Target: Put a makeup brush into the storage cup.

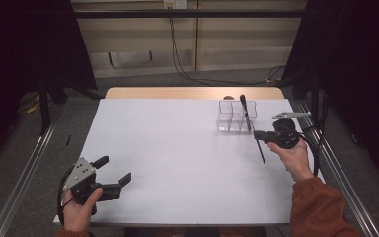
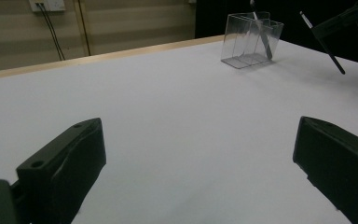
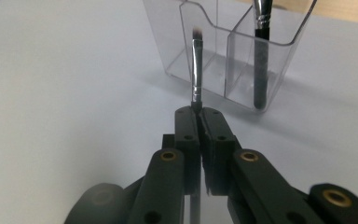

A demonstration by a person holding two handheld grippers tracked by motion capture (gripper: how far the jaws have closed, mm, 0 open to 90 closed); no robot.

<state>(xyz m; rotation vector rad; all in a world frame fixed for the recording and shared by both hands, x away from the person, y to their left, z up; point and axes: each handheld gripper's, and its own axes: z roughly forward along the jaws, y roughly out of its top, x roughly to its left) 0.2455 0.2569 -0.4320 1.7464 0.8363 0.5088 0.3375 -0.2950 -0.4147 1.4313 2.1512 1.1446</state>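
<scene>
The right tool (image 3: 199, 111) has its two black jaws pressed together on a thin makeup brush (image 3: 196, 70), gripping the handle just below the silver ferrule. The small dark bristle tip points up and away, toward a clear plastic organizer (image 3: 205, 56). In the high view the right tool (image 1: 259, 135) sits at the far right of the white counter (image 1: 177, 163), and the brush (image 1: 260, 150) shows as a thin dark handle slanting from the jaws toward the near side, lifted off the surface. A hand (image 1: 291, 155) in a rust-coloured sleeve carries this tool.

Just beyond the brush tip stands the organizer (image 1: 229, 118), a see-through box split into compartments, at the far right of the counter. A second, thicker brush (image 1: 245, 111) with a black handle stands upright and slightly tilted in its right-hand compartment. Whether the held brush tip touches the organizer's wall I cannot quite tell; it looks to be just in front of it.

The left tool (image 1: 112, 170) rests at the near left corner of the counter, well apart from the organizer, held by the other hand (image 1: 79, 210). Its jaws stand wide apart with nothing but bare counter between them.
</scene>
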